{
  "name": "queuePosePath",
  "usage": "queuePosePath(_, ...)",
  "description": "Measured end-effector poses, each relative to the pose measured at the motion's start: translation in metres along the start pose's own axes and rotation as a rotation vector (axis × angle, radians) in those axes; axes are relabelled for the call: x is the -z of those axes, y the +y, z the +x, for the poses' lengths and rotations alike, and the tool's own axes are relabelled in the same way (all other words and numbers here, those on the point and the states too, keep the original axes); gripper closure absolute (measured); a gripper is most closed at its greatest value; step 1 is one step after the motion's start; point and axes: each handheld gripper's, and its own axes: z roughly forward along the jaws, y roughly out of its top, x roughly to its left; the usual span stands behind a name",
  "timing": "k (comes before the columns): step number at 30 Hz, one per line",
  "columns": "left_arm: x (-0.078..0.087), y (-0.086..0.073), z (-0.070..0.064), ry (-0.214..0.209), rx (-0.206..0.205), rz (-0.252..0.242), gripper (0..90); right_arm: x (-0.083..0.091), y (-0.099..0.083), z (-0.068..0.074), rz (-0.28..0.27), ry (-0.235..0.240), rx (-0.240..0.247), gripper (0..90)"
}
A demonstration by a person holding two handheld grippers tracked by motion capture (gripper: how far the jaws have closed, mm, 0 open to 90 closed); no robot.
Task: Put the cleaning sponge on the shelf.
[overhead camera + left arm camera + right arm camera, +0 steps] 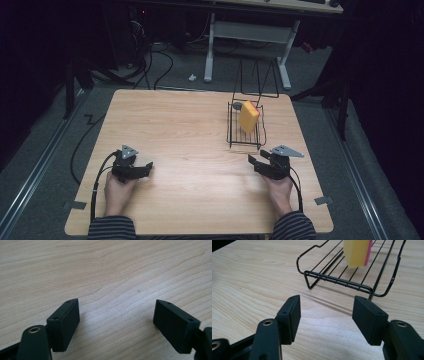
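Two grippers rest low on the wooden table (190, 125), both empty. Landmark is the black wire rack (234, 131), standing toward the table's far right. Inside it leans a yellow sponge (248, 117), upright, pink on one face. Just short of the rack sits the right gripper (256, 162), jaws wide. Well away from the rack lies the left gripper (145, 169), jaws wide.

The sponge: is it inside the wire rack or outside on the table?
Inside. The yellow sponge stands on the bars of the black wire rack, within its rim.
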Motion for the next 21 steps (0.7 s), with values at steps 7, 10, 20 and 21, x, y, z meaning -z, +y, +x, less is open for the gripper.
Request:
queuePosePath(7,0.0,0.0,0.0,0.0,0.0,0.0,21.8,-0.005,-0.001,-0.003,0.015,-0.007,-0.008,40.3)
queuePosePath(10,0.0,0.0,0.0,0.0,0.0,0.0,21.8,-0.007,-0.002,-0.004,0.023,-0.012,-0.013,40.3)
queuePosePath(20,0.0,0.0,0.0,0.0,0.0,0.0,21.8,-0.012,-0.005,-0.006,0.042,-0.036,-0.003,40.0)
queuePosePath(21,0.0,0.0,0.0,0.0,0.0,0.0,21.8,-0.013,-0.005,-0.006,0.045,-0.038,-0.002,40.0)
